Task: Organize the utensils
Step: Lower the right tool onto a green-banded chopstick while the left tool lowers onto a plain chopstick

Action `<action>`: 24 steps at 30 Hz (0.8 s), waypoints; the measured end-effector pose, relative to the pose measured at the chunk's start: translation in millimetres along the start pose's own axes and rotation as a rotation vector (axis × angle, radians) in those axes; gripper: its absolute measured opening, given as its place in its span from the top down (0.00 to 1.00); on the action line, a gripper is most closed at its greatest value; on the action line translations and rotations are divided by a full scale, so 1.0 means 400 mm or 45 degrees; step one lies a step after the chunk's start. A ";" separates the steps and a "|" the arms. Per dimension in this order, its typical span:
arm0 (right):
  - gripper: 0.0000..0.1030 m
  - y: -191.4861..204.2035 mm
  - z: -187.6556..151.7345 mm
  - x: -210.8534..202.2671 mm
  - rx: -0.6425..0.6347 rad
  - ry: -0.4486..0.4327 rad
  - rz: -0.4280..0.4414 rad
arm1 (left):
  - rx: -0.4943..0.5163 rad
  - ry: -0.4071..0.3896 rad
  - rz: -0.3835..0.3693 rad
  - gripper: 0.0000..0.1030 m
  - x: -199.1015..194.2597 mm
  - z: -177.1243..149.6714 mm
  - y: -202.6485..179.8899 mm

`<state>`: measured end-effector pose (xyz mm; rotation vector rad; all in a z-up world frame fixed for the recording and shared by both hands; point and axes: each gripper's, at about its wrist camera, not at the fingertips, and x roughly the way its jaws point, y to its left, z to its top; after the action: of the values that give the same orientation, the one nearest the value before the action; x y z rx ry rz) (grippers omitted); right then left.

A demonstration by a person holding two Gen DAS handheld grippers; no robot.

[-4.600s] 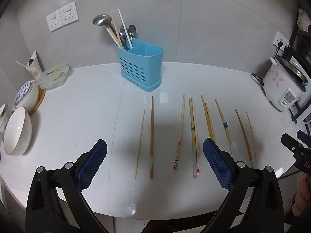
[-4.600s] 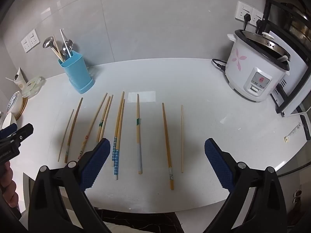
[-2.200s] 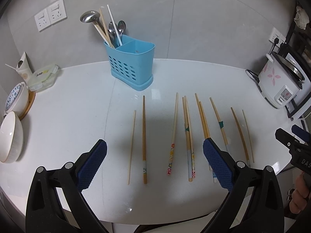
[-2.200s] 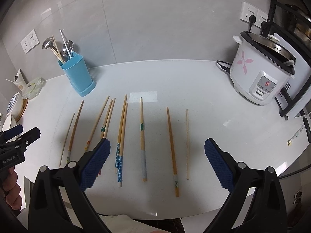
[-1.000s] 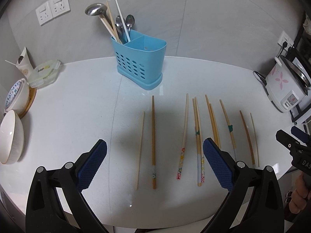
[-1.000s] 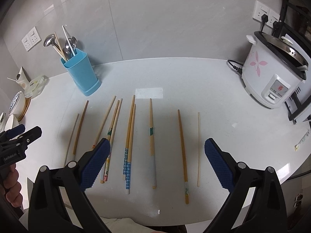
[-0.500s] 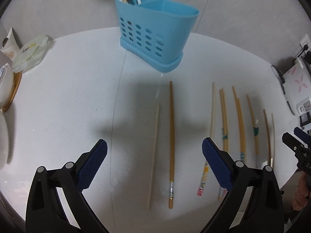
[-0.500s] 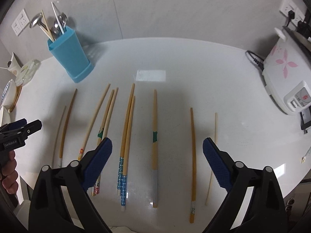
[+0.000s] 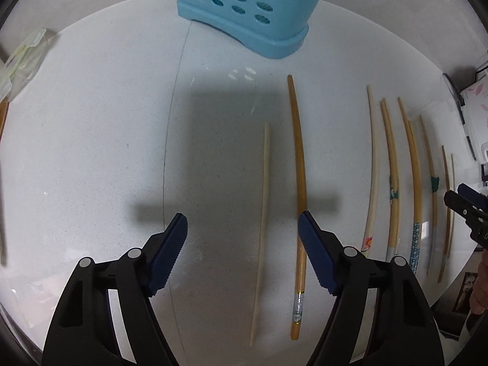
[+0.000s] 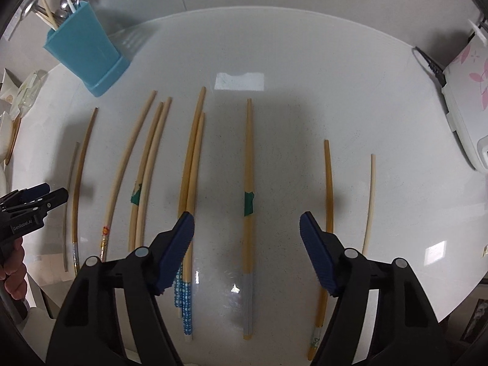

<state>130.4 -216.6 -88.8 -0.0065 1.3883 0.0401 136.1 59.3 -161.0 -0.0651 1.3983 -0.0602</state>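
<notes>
Blue caddy [image 9: 244, 9] beyond chopsticks [image 9: 300, 164]

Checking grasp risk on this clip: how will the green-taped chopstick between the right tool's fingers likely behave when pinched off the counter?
The green-taped chopstick looks thin, straight and wooden, so probably stiff and light. It lies flat on the glossy counter, so it may slide or roll when nudged. Its taper could make it pivot in the closing right tool.

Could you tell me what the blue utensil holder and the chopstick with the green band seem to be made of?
The utensil holder looks like moulded plastic: uniform glossy blue, with perforated oval holes. The chopstick with the green band looks like bamboo or wood: matte tan shaft, the band resembling tape, though I cannot be sure.
</notes>
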 end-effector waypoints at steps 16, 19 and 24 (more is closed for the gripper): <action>0.52 -0.024 0.027 0.071 0.047 0.126 0.034 | 0.097 0.053 0.108 0.48 0.021 0.000 -0.088; 0.54 -0.020 0.034 0.076 0.047 0.143 0.046 | 0.098 0.070 0.110 0.58 0.015 0.009 -0.102; 0.63 -0.009 0.038 0.080 0.030 0.174 0.052 | 0.092 0.097 0.116 0.76 0.008 0.021 -0.122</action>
<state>151.4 -218.9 -117.6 0.0393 1.5258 0.0581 144.7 10.5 -158.6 0.0616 1.4725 -0.0375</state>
